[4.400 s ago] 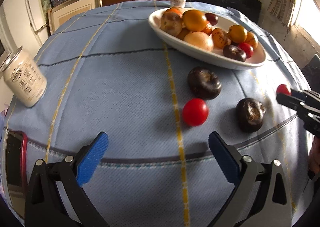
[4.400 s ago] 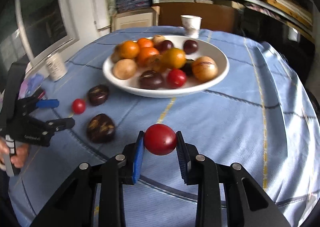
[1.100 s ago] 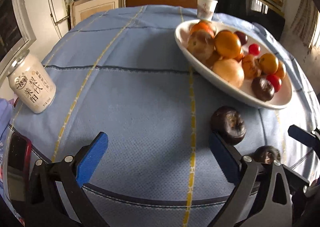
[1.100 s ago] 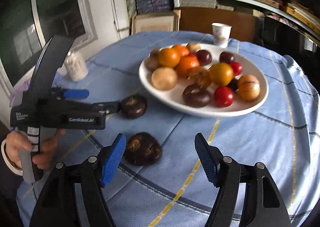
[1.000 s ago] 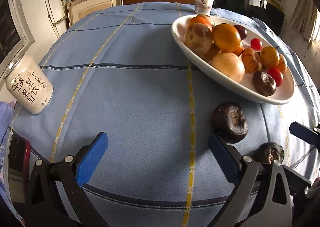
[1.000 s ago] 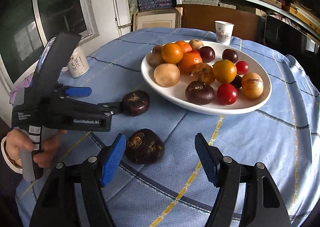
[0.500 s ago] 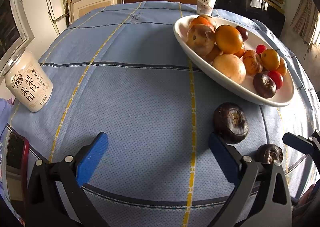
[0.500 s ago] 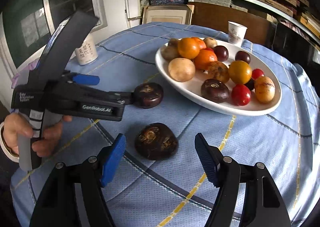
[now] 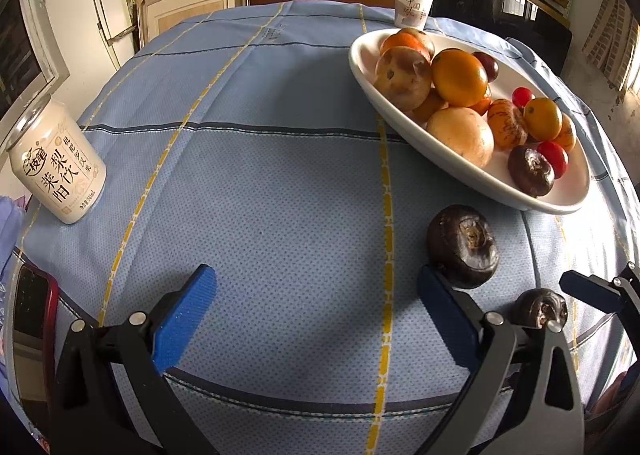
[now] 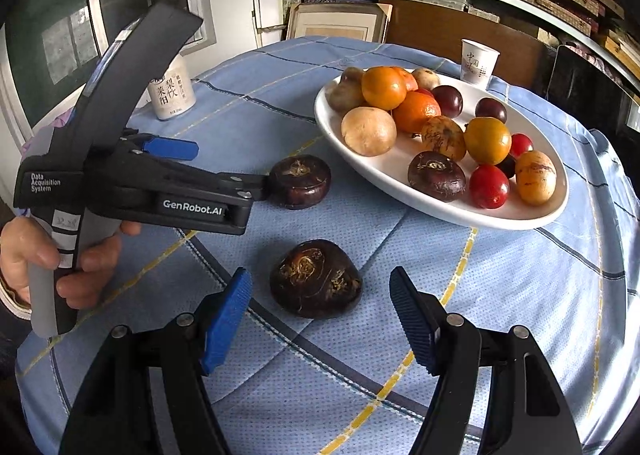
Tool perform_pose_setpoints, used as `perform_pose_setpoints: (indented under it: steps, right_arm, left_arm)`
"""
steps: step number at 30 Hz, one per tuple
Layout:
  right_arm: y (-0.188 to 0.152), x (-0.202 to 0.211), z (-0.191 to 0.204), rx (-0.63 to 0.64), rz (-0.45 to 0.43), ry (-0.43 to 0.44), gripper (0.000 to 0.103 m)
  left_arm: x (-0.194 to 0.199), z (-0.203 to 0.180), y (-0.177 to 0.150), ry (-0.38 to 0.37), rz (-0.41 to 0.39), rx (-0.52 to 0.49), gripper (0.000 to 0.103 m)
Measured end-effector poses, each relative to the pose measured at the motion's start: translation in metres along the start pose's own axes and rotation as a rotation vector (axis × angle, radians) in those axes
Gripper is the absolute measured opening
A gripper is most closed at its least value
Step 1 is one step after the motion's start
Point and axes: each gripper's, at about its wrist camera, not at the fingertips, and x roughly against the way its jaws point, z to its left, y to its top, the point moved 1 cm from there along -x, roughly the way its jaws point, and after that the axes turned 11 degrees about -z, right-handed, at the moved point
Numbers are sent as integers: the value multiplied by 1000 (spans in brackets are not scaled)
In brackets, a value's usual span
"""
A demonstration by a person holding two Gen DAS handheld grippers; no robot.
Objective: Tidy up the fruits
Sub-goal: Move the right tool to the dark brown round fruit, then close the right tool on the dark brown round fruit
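Two dark brown fruits lie on the blue tablecloth in front of the white plate point(image 10: 400, 185) piled with orange, tan, red and dark fruits. The nearer dark fruit point(image 10: 316, 279) sits between the tips of my open right gripper point(image 10: 320, 317), with a gap on each side. The farther dark fruit point(image 10: 300, 181) point(image 9: 463, 246) lies just off the right fingertip of my open left gripper point(image 9: 316, 315), which holds nothing. In the left wrist view the nearer fruit point(image 9: 540, 307) is partly hidden behind that finger's arm. A hand holds the left gripper point(image 10: 230, 167) at the left.
A white drink can point(image 9: 56, 171) stands near the table's left edge, with a red-edged phone point(image 9: 32, 319) close to it. A paper cup point(image 10: 478, 63) stands behind the plate point(image 9: 480, 179). Shelves, boxes and a framed board line the room beyond the table.
In the right wrist view the nearer dark fruit has shifted from beside the left finger to the middle between the fingertips and looks closer. The left gripper has stayed put, still open.
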Motion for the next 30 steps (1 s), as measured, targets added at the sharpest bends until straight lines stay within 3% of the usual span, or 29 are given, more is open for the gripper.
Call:
perform_pose_setpoints:
  steps: [20,21,22,25,30]
  right_arm:
    - [-1,-9,8,47,34,-52,61]
    - [-1,-9,9,52,32,-54,59]
    - [-1,-9,10,56,31,-50,49]
    - [-1,-7,12,66,23,-64,48]
    - [8,16,-24,-91,-80,-110,48]
  left_arm:
    - [-1,0,1,0,0,2,99]
    - [-1,0,1,1,0,1,99]
    - [-1,0,1,0,0,1,99]
    - [-1,0,0,0,0,2,99]
    - [0,-1,1,-3,-6,-1,99]
